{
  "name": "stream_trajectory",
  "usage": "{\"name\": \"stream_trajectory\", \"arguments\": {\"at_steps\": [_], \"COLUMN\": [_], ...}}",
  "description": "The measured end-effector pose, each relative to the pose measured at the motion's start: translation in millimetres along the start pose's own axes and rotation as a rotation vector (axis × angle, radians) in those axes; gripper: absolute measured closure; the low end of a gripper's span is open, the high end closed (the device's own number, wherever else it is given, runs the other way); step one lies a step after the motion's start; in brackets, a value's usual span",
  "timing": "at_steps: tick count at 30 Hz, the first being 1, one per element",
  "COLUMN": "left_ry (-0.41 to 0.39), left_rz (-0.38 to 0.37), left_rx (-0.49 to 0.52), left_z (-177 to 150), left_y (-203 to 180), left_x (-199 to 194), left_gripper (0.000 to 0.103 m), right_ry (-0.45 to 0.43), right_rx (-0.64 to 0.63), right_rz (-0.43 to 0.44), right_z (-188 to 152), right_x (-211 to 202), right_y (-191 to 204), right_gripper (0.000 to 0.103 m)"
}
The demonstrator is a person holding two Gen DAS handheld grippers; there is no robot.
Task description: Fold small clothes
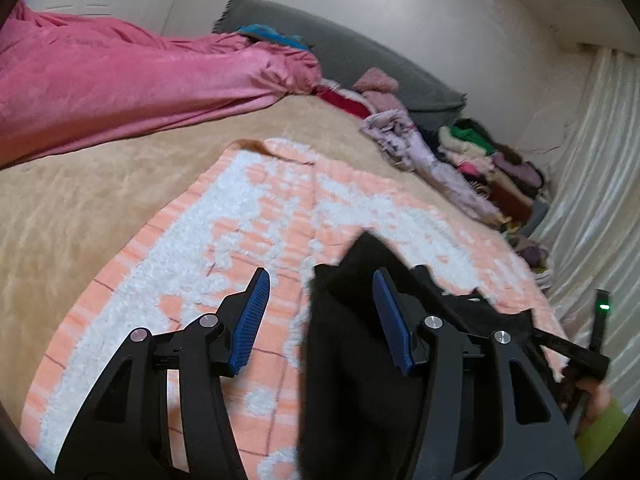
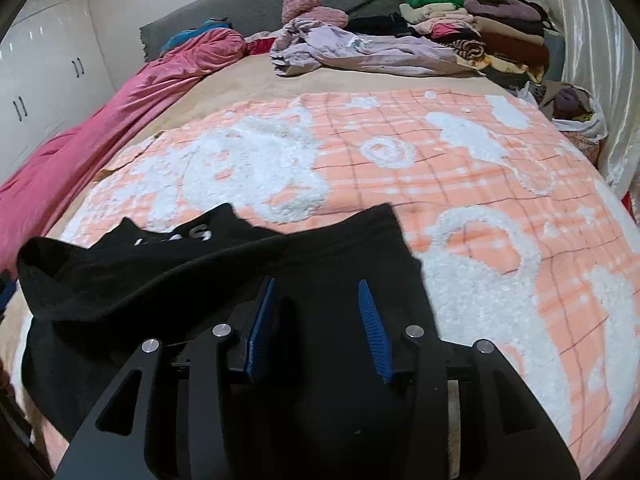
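A black garment [image 2: 160,280] with white lettering lies crumpled on the peach and white blanket [image 2: 440,168] at the near edge of the bed. My right gripper [image 2: 317,282] hovers over it, open, with black cloth beneath the blue pads and no visible pinch. In the left wrist view the same black garment [image 1: 348,360] reaches up between the jaws of my left gripper [image 1: 320,280]. That gripper is open: its right pad lies over the cloth and its left pad stands clear over the blanket [image 1: 240,208].
A pink duvet [image 2: 100,132] runs along the bed's left side. A lilac garment [image 2: 360,52] and a stack of folded clothes [image 2: 460,28] lie at the far end by the grey headboard cover [image 1: 360,52]. A curtain [image 1: 600,160] hangs on the right. A hand in a green sleeve [image 1: 600,416] shows at the lower right.
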State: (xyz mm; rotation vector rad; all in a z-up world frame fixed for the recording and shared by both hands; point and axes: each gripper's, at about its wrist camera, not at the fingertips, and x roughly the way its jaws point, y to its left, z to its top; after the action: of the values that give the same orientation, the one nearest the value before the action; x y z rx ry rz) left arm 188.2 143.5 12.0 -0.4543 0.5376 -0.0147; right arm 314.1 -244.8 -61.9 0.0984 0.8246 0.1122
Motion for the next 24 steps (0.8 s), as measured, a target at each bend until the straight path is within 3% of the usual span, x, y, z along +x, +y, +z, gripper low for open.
{"name": "stream_trajectory", "arguments": {"at_steps": [2,4,11,16,17,19,21,24], "left_ry": [-0.016,-0.003,0.151,0.209,0.212,0.213,0.215,0.198], "left_rz": [-0.024,-0.002,0.075,0.063,0.072,0.074,0.064,0.074], "left_rx": [-0.002,0.022,0.017,0.001,0.018,0.038,0.051,0.078], "left_z": [1,0,-14,-23,-25,-27,-28,-27], "left_y": [-1,-4,5,7,3,0,-3,-9], "left_x": [-7,-4,33,47,47,47,47,42], "left_gripper": [0.056,0.054,0.05,0.05,0.053,0.084,0.095,0.099], "right_ry": [-0.002,-0.01,-0.052,-0.078,-0.076,-0.056,-0.039,-0.003], "right_rx": [0.007,0.008,-0.023,-0.016,-0.017,-0.023,-0.022,-0.029], "right_rz": [-0.014,-0.044,-0.106,-0.117,-0.121,-0.116,-0.12,-0.096], "right_z": [4,8,7,12,12,14,16,15], "right_x": [3,5,-3,-10,-9,-4,3,11], "right_y": [-2,-5,-4,-16,-17,-21,-23,-23], "right_gripper": [0.062,0.062,0.059,0.057,0.057,0.057,0.057,0.063]}}
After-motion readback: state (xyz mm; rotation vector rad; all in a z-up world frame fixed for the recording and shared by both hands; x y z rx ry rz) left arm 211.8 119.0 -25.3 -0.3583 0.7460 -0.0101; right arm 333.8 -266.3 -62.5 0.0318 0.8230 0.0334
